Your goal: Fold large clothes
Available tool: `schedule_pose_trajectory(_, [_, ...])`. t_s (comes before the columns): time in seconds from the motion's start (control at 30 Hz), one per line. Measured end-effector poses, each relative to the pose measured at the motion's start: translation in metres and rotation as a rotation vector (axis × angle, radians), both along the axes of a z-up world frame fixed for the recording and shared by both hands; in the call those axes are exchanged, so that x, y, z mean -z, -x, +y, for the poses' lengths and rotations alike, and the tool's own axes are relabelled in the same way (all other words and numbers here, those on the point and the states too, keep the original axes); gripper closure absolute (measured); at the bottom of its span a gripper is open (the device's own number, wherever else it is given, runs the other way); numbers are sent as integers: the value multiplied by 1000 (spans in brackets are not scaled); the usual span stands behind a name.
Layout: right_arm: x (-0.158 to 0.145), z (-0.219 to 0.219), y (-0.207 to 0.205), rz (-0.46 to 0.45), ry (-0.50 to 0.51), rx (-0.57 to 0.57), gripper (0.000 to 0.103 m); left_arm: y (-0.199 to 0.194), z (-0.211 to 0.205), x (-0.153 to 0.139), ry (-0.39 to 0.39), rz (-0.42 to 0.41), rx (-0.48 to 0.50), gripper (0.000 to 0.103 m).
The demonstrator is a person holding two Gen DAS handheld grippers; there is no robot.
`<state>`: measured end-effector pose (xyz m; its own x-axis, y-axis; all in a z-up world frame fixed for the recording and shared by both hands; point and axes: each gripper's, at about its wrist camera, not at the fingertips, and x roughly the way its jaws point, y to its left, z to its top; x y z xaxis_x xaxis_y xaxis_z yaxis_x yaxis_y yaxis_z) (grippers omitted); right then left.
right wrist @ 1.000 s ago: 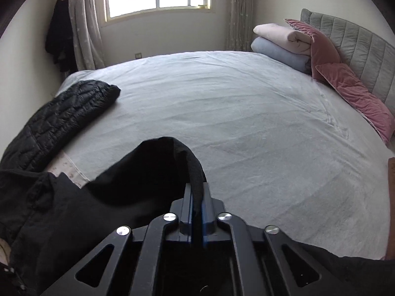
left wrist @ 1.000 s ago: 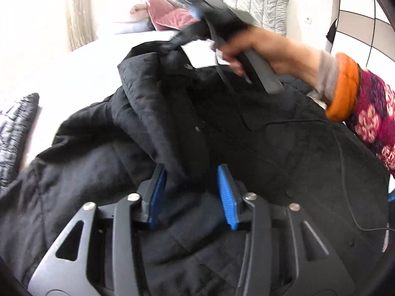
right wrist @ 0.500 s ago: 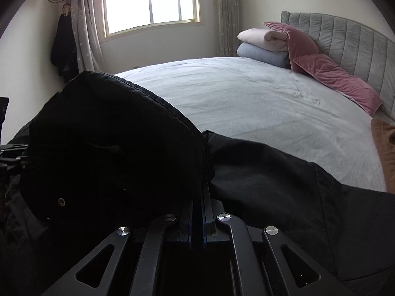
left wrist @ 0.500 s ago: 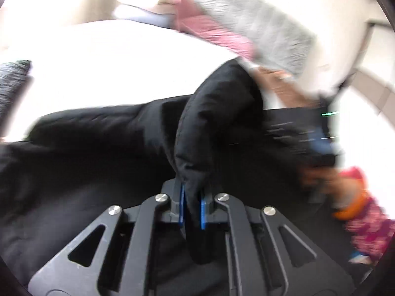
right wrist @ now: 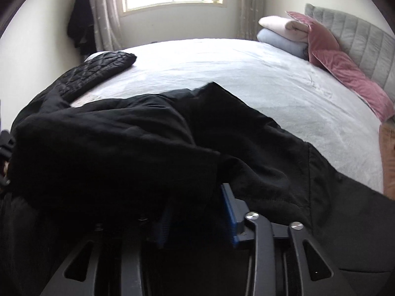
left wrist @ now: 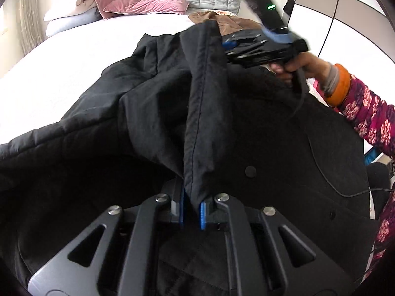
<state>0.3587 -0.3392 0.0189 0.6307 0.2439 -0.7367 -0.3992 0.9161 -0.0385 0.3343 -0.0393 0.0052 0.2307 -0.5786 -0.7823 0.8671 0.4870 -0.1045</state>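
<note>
Black coat [left wrist: 153, 113]: soft, bulky, probably heavy; slack. Left gripper [left wrist: 192, 209] jaws clamp hem strip. Right gripper [right wrist: 197, 218] jaws just opening, cloth loose between. Take seams, hems beyond jaws.

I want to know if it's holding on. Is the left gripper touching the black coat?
Touching. In the left wrist view, the left gripper has its blue pads closed on a fold of the black coat.

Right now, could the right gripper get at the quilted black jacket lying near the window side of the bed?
Probably yes. The right gripper, jaws just opened, has loose black coat fabric between them, unpinched. Beyond it, the quilted black jacket lies uncovered on the pale bedsheet.
</note>
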Motion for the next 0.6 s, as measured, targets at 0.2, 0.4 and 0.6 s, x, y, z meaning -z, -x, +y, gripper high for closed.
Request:
schedule_pose_trajectory(0.2, [-50, 43, 70, -164, 186, -268, 35, 10, -5, -3, -73, -71, 35, 92])
schedule_pose_trajectory(0.4, [-53, 117, 47, -115, 460, -511, 30, 13, 1, 1, -125, -96, 56, 92])
schedule_pose_trajectory(0.6, [-7, 110, 8, 289, 389, -559, 94, 8, 4, 5, -172, -105, 76, 90])
